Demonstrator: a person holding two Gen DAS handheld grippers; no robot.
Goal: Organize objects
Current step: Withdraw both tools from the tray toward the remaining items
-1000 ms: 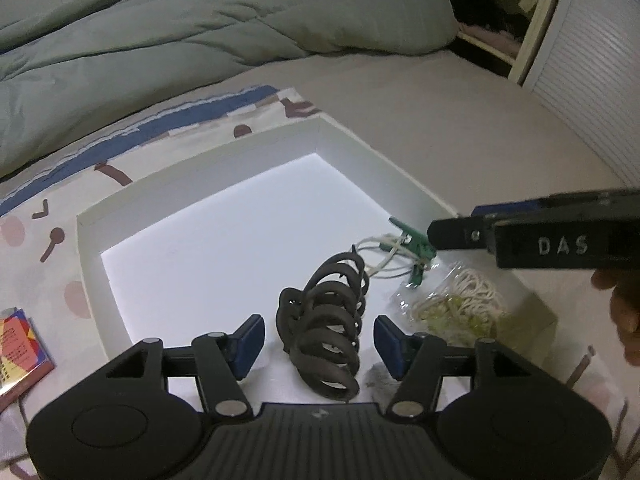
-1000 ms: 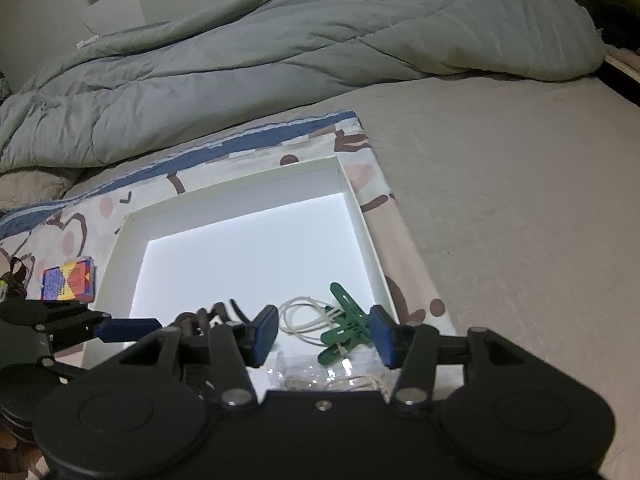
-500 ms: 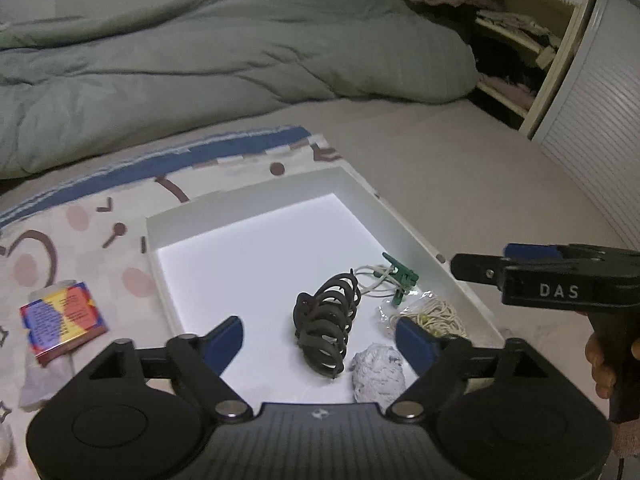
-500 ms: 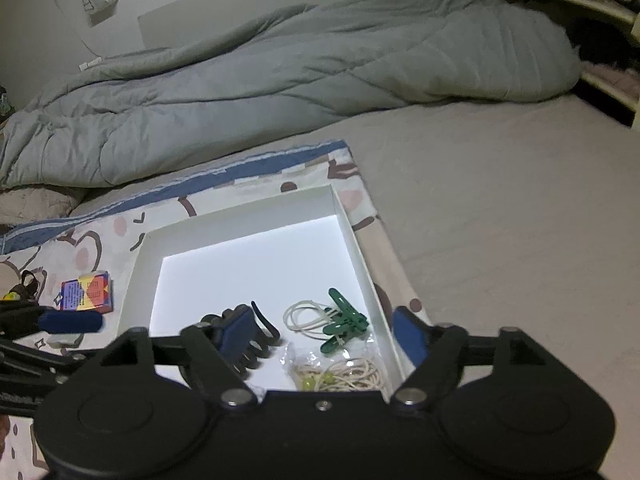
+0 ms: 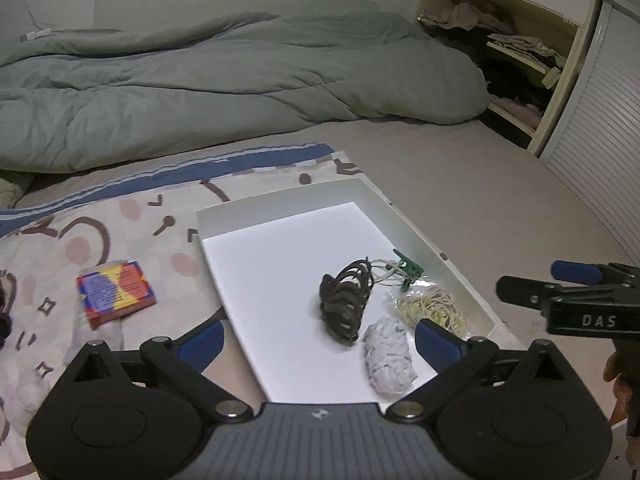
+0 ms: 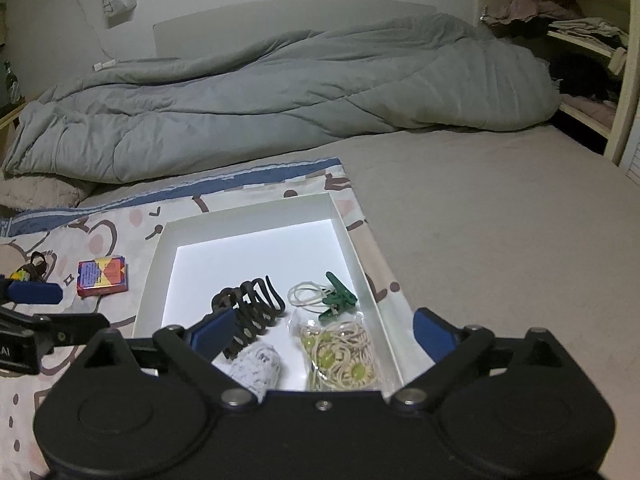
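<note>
left wrist view: one white shallow box [image 5: 280,204] sits on a patterned cloth [image 5: 132,216] spread on the bed, and five things lie in its near right part. they are one dark brown claw hair clip [image 5: 346,304], one green clothespin [image 5: 409,270] touching one loop of white cord [image 5: 382,268], one clear bag of rubber bands [image 5: 434,308] against the right wall, and one grey-white crocheted bundle [image 5: 388,358] nearest the camera, just beside the hair clip. outside the box, to its left on the cloth, lies one small colourful card box [image 5: 116,294].

the left gripper [image 5: 316,340] hangs above the near end of the box with its jaws spread wide and opening; nothing is pinched between its two blue pads [image 5: 434,342], and the hair clip and bundle lie below the gap, untouched.

the right gripper [image 6: 324,334] is likewise wide and opening, with nothing gripped; from its camera the bag of rubber bands, the bundle and the hair clip lie under the gap, free of the pads. a person's fingers [image 5: 618,376] show at the right edge of the left wrist view, on that gripper's handle.

right wrist view: one small dark item [image 6: 34,266] lies at the far left on the cloth; i cannot tell what it is. one grey duvet [image 6: 280,96] is bunched at the back of the bed, and one open shelf unit [image 6: 588,44] of folded clothes stands at the right.
</note>
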